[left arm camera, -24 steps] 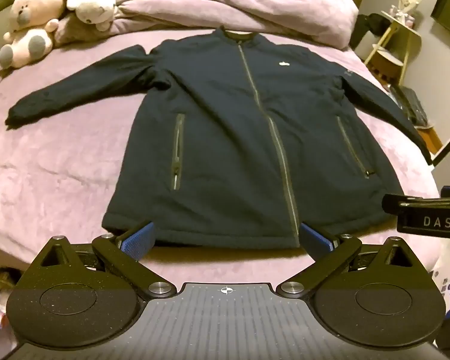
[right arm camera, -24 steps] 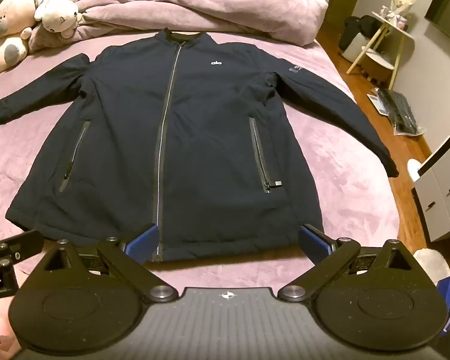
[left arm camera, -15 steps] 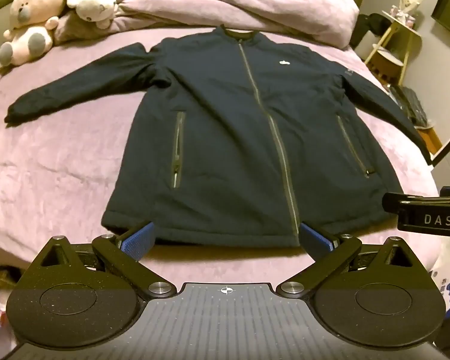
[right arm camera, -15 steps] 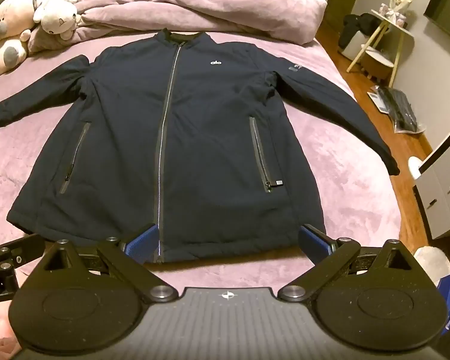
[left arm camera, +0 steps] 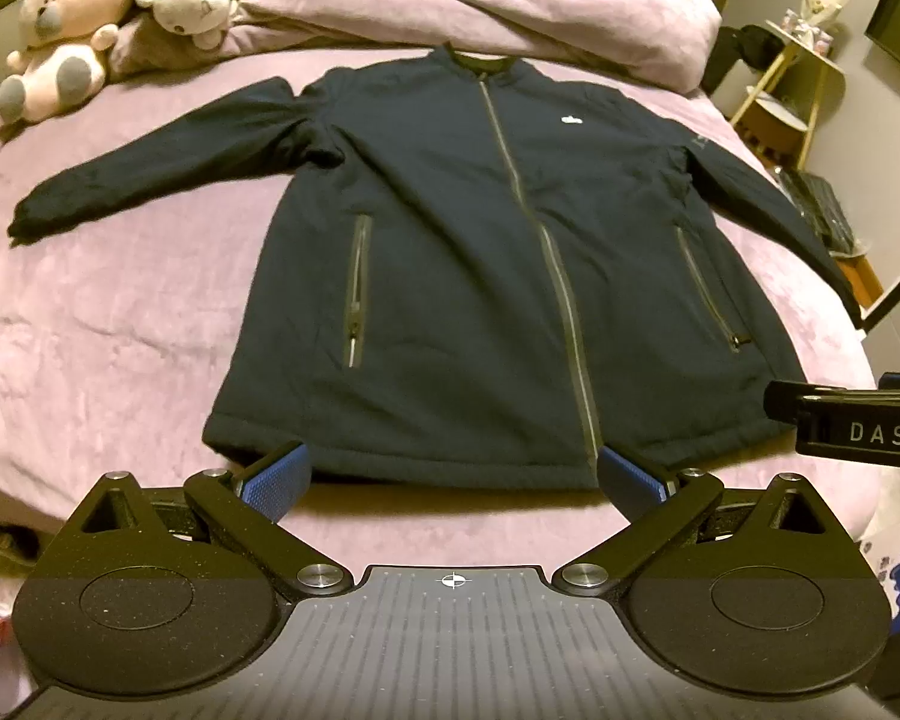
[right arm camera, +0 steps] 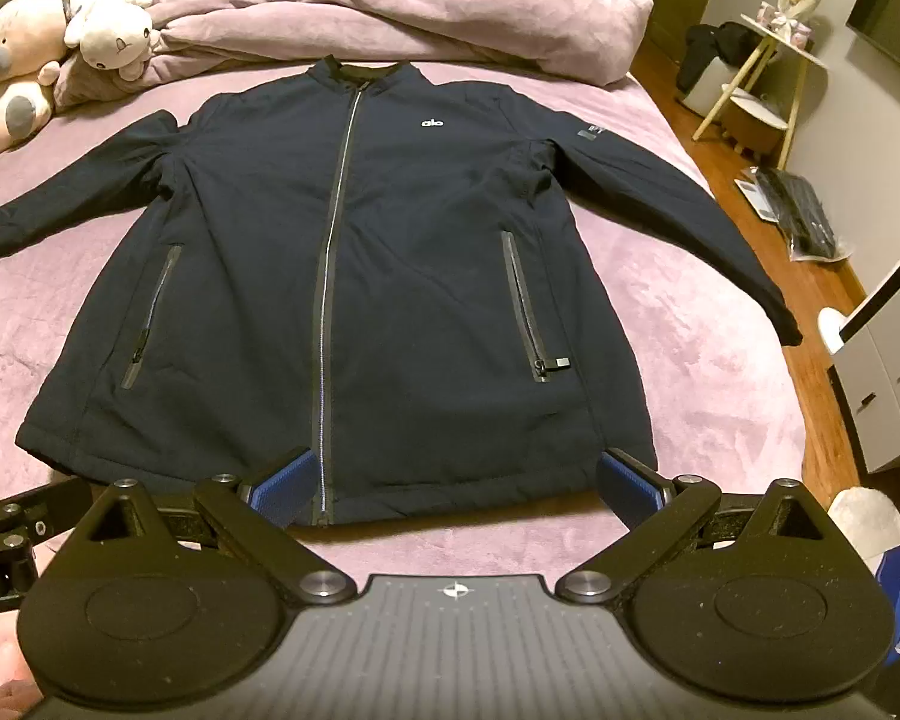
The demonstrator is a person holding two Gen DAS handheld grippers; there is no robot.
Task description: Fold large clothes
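A dark navy zip jacket [left arm camera: 480,276] [right arm camera: 354,276] lies flat, front up, on a pink bed [left arm camera: 108,324] [right arm camera: 714,372], collar away from me, both sleeves spread out to the sides. My left gripper [left arm camera: 450,477] hovers over the near hem, left of the zip, jaws wide open with nothing between the blue pads [left arm camera: 276,477]. My right gripper [right arm camera: 453,483] hangs over the hem's right half, also open and empty, blue pads [right arm camera: 627,483] apart. Neither touches the cloth.
A crumpled pink duvet [right arm camera: 402,12] and plush toys [left arm camera: 72,42] sit at the bed's head. Right of the bed lie wooden floor, a small yellow-legged side table [right arm camera: 768,78], a black bag [right arm camera: 801,216] and white drawers [right arm camera: 888,384]. The other gripper's body shows at each view's edge.
Both grippers have crept slightly forward and down toward the hem; the jacket looks a little larger. Jaws stayed open, the jacket has not moved.
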